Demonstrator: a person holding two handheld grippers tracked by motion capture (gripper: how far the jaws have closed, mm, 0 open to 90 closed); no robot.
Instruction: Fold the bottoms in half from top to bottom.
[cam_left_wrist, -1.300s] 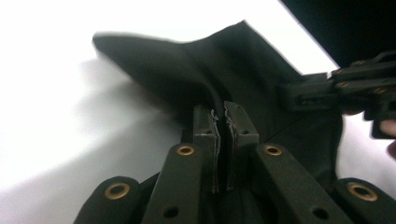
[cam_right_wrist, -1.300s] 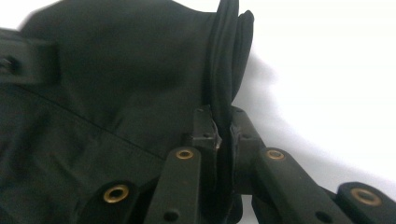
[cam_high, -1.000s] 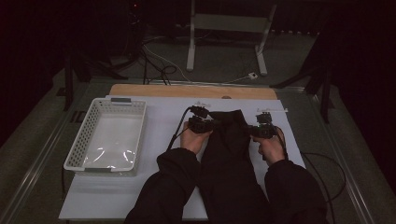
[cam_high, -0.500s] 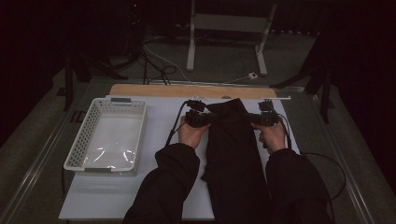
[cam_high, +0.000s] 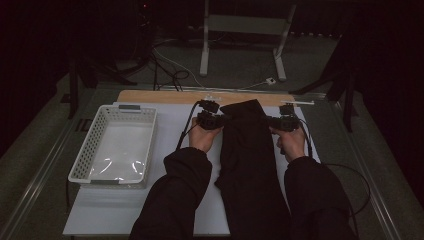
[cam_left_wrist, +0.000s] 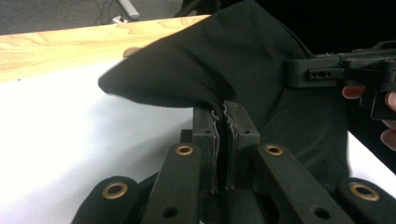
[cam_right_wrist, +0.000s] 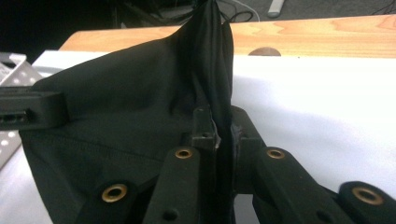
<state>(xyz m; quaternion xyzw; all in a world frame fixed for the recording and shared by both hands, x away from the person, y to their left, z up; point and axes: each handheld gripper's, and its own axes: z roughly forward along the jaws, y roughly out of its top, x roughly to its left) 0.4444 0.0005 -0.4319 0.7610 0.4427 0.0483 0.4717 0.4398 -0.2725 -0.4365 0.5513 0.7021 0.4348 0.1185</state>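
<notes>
Both grippers clamped on the soft black cloth

My left gripper (cam_left_wrist: 223, 122) and right gripper (cam_right_wrist: 219, 128) each pinch one edge of the black garment (cam_high: 247, 150); it hangs between them, light and limp, so I hold hems.

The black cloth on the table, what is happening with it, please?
A person holds a two-jaw gripper in each hand. The left gripper and the right gripper are each shut on an edge of the black garment, one on each side near its far end. That end is raised a little off the white table; the rest lies flat toward the person. A white basket stands to the left, apart from the garment.
</notes>
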